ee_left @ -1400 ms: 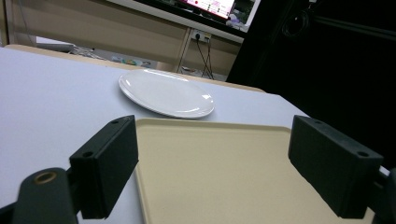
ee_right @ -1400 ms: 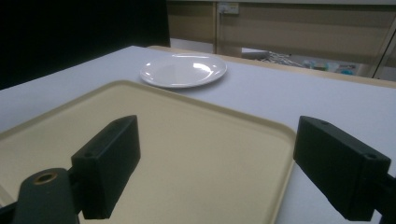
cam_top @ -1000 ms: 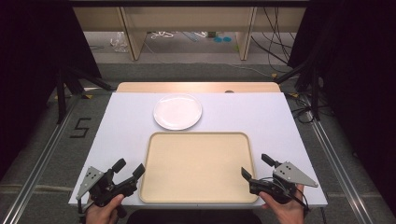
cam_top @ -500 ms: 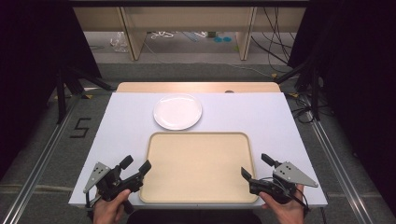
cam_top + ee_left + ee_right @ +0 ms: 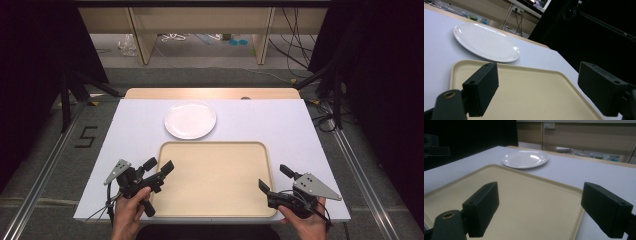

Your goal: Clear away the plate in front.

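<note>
Left gripper (image 5: 159, 167) jaws wide apart, over tray's (image 5: 215, 150) left edge. Right gripper (image 5: 272, 179) also wide, empty, at tray's right edge. Plate (image 5: 190, 119) beyond both, just past tray.

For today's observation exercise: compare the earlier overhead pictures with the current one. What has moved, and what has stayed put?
The left tool has moved forward and inward, from beside the near left corner of the tray to over its left edge, jaws open, holding nothing. The right tool stays at the tray's near right corner, also open and empty. Tray and white plate have not shifted.
</note>
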